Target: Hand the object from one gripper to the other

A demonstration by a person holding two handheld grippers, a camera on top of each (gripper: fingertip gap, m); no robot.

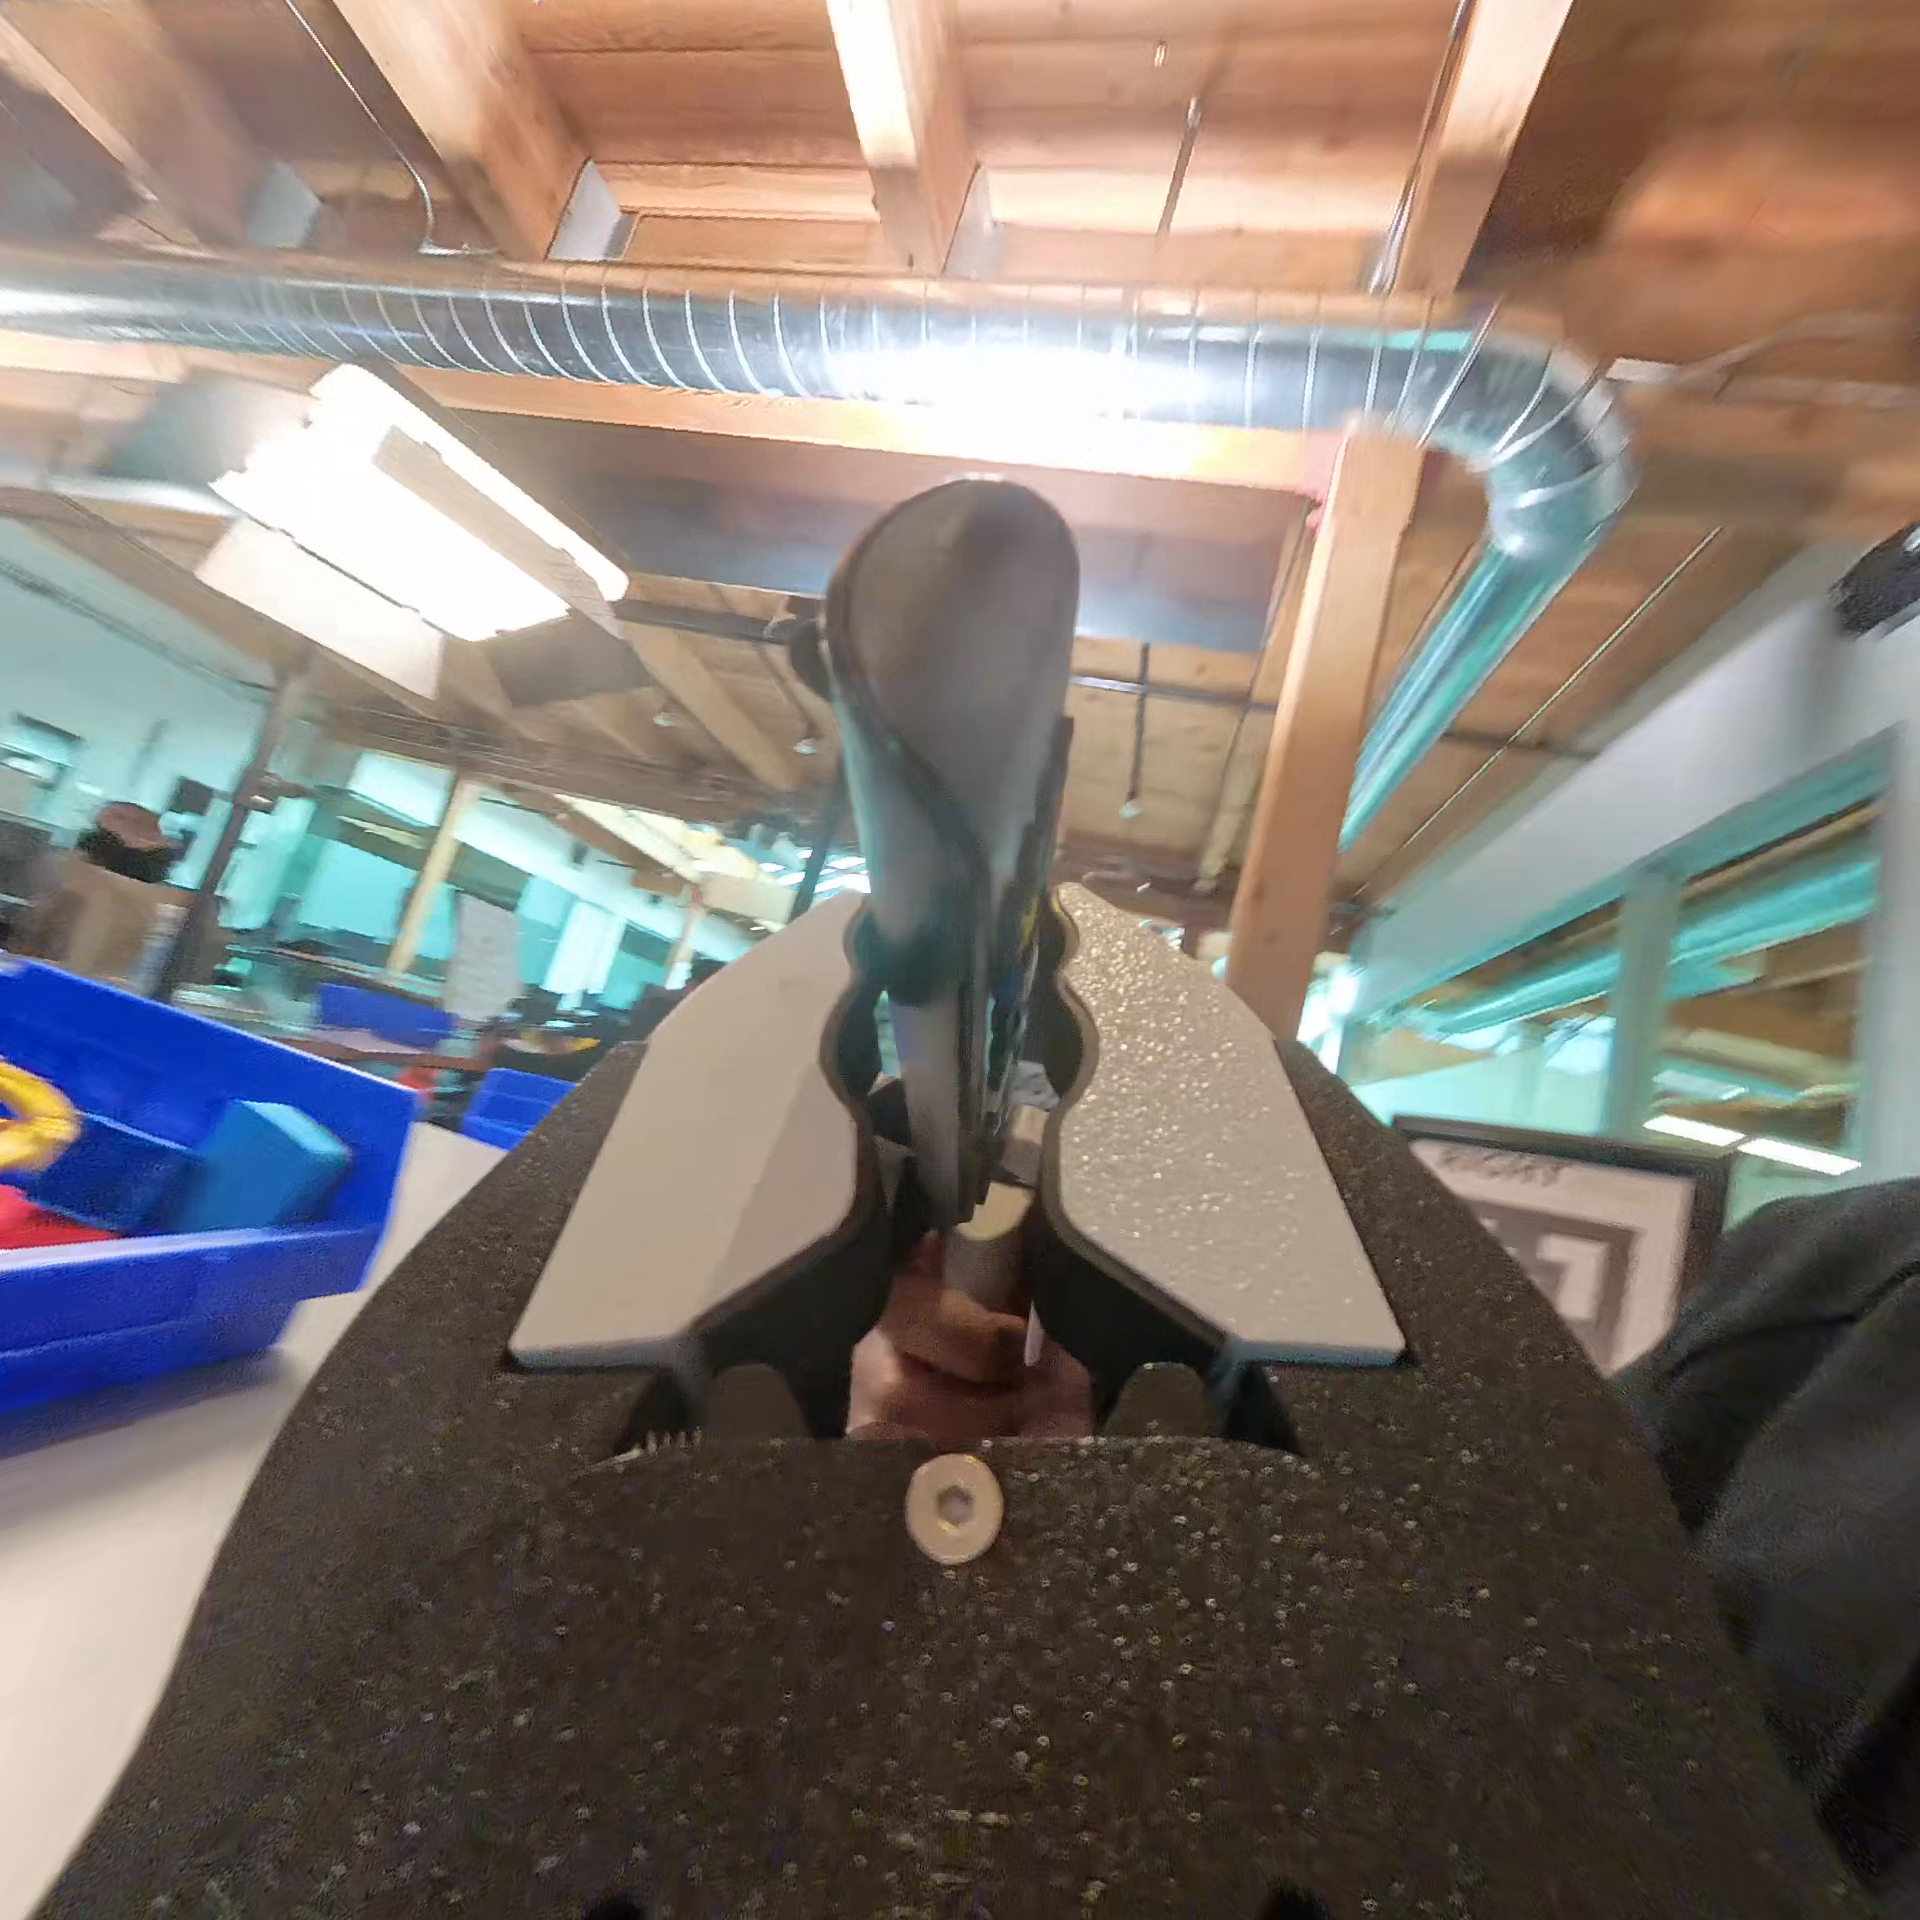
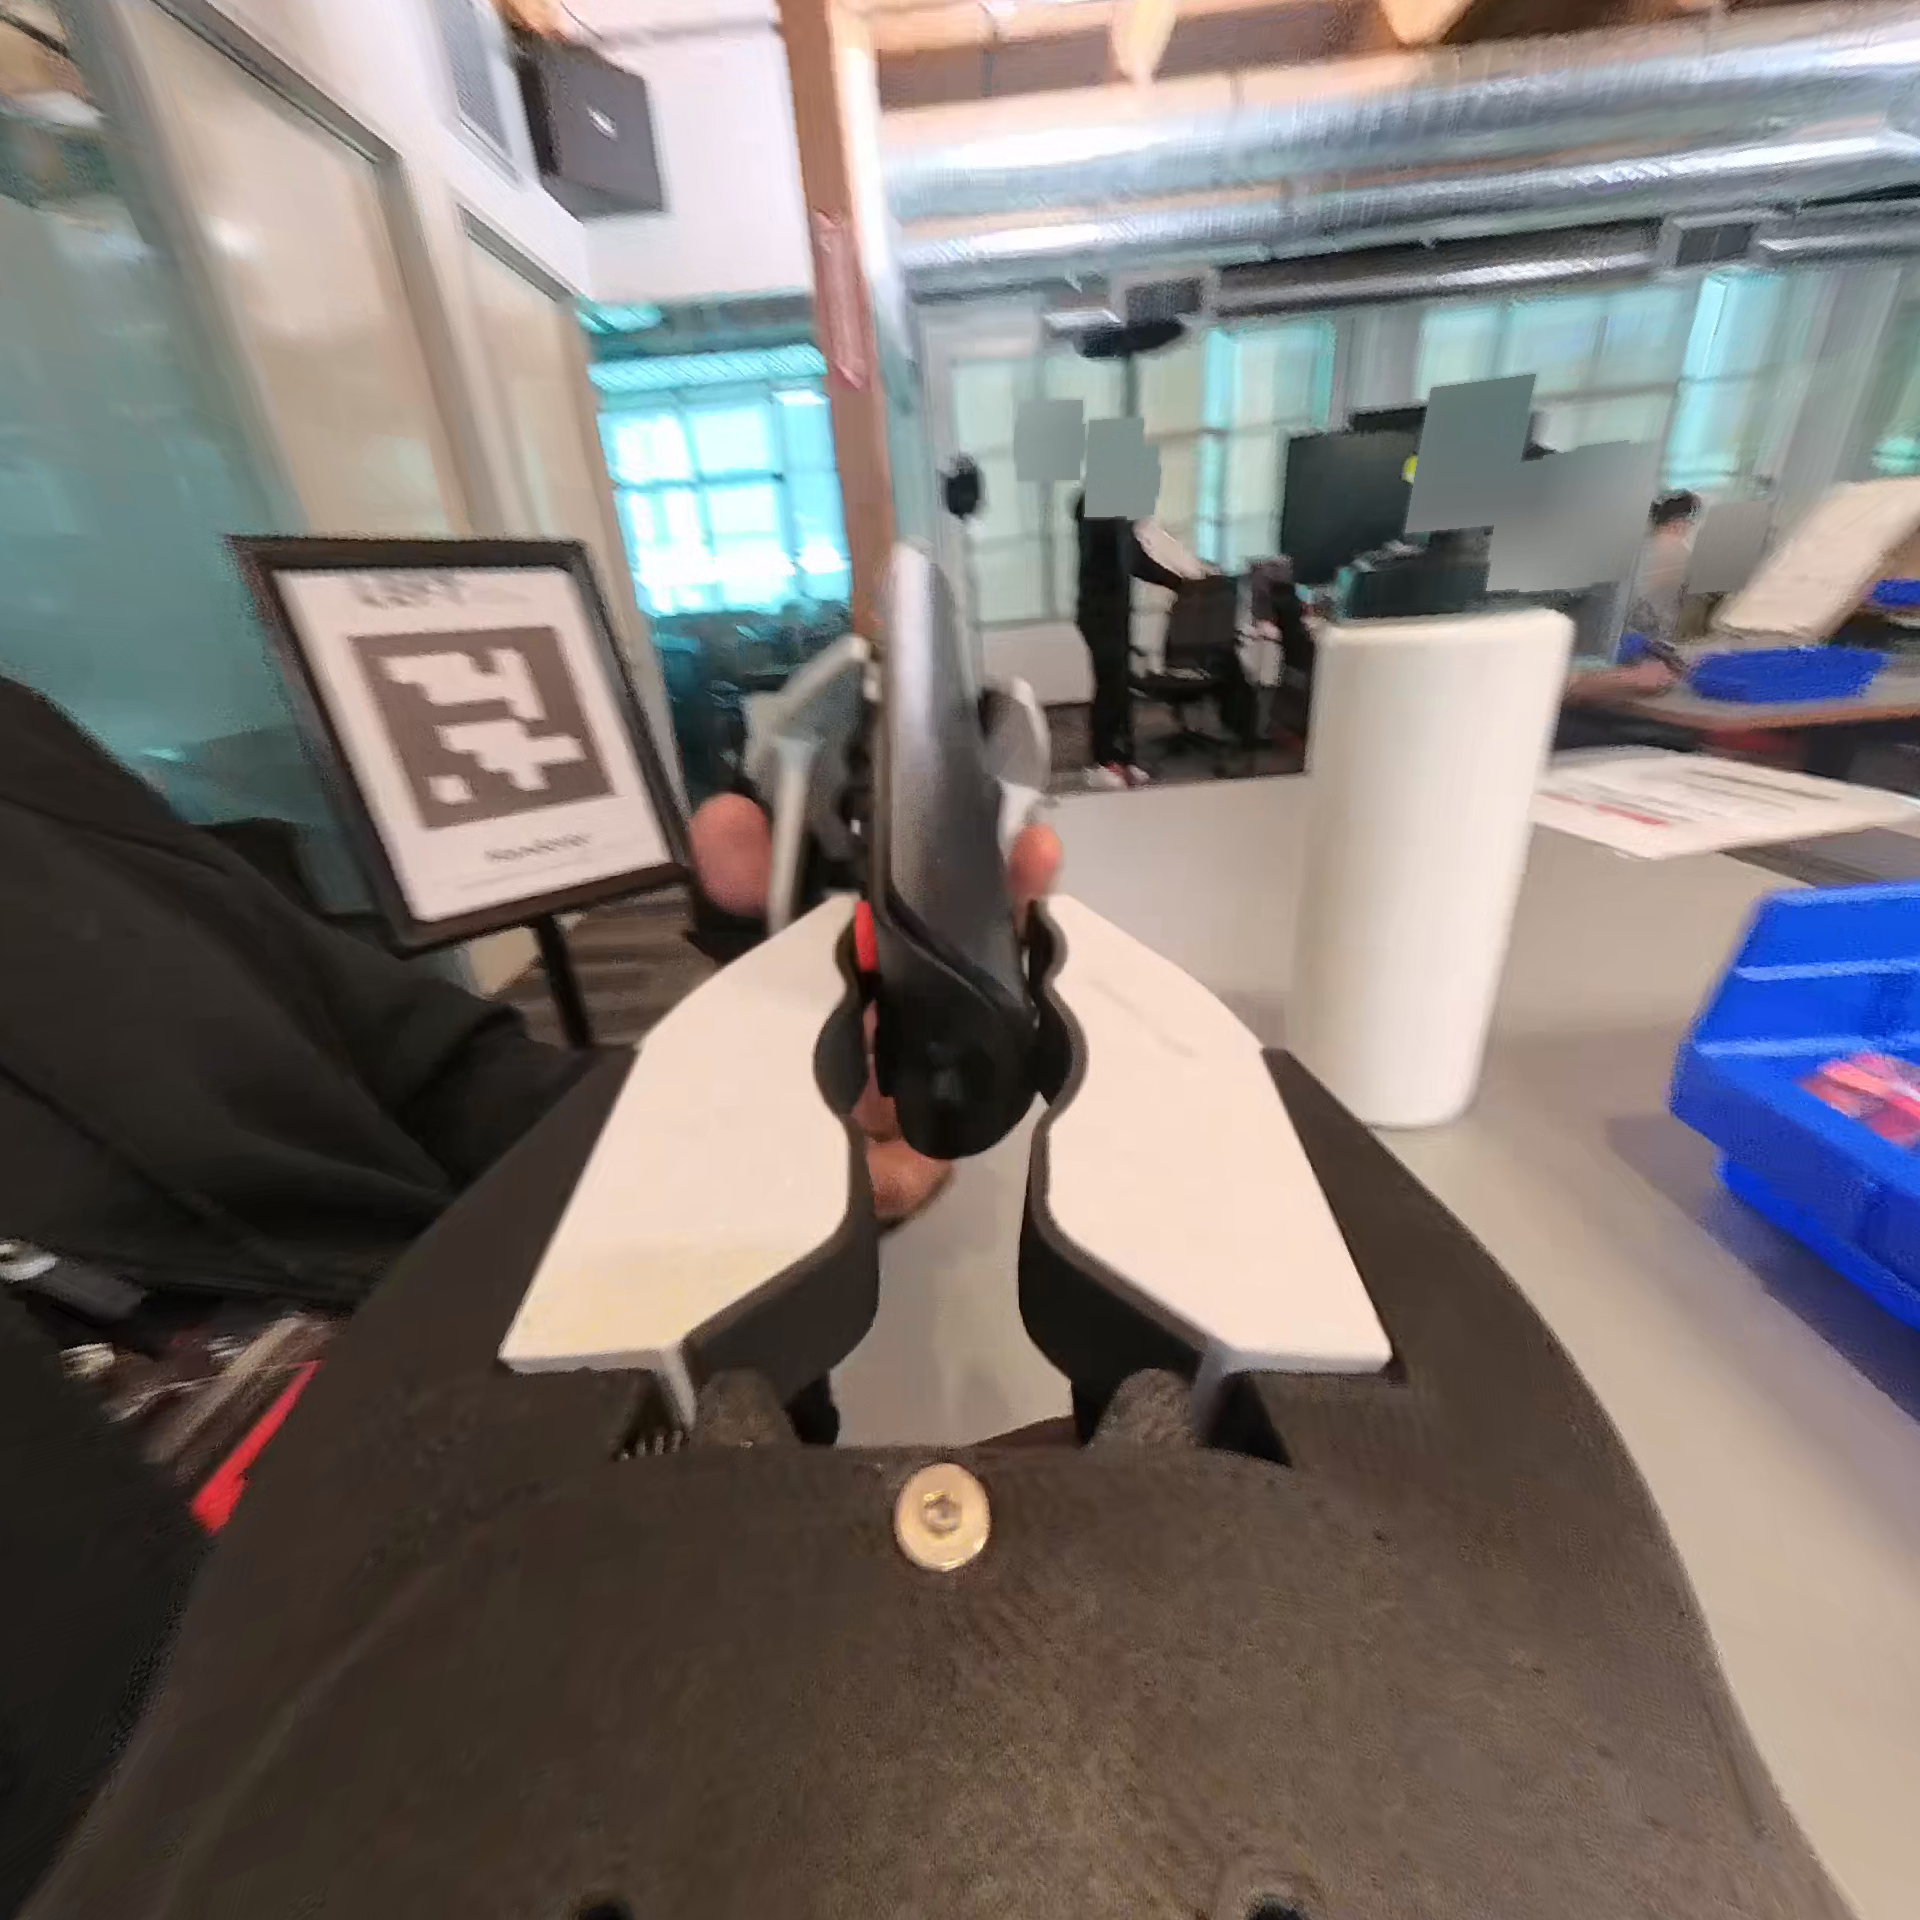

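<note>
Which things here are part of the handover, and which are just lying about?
Job:
black-and-grey tool
left gripper
right gripper

Lying about:
blue bins
white roll
framed marker sign
papers

framed marker sign (image 2: 468,727): black-and-white block pattern, small lines of print above and below, too blurred to read | same sign (image 1: 1558,1236): heading print blurred | paper sheets on table (image 2: 1704,800): printed lines, red strip, illegible | tool handle (image 1: 1023,935): coloured label, unreadable
</note>
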